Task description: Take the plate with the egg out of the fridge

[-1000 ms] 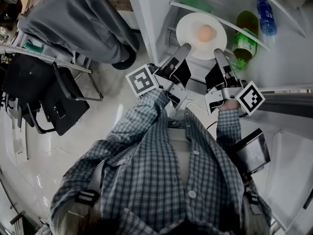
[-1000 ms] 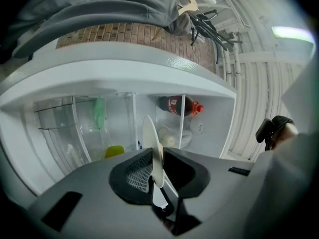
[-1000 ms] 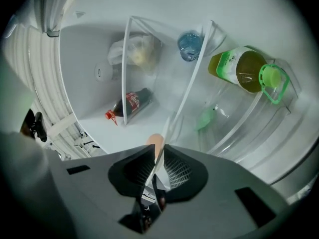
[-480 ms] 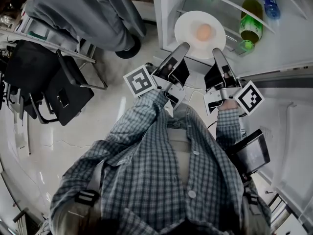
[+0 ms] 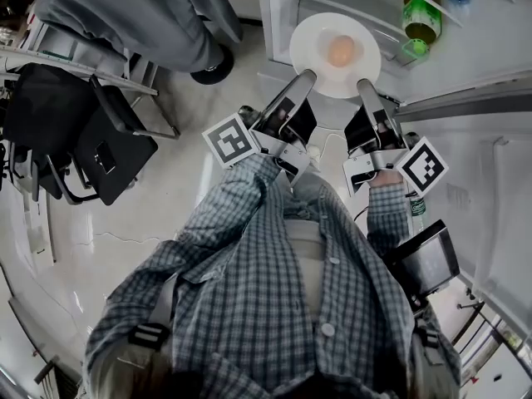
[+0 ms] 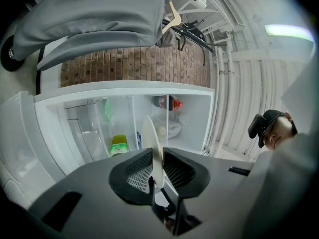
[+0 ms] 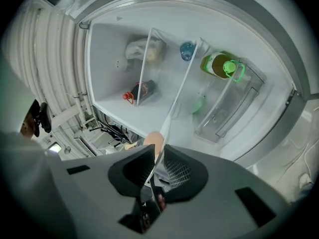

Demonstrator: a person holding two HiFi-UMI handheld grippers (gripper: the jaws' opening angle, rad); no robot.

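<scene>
In the head view, the left gripper and right gripper are pinching the near rim of the plate at the mouth of the fridge. The egg is lying loose on it and likely to roll, so the plate wants carrying level.

In the left gripper view, the fingers are clamping the stiff, smooth, probably breakable rim edge-on.

In the right gripper view, the fingers are doing likewise. The green bottle is standing well apart, so there is open room for drawing back.

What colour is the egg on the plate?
The egg is light brown, on a white plate; the head view shows it best.
</scene>
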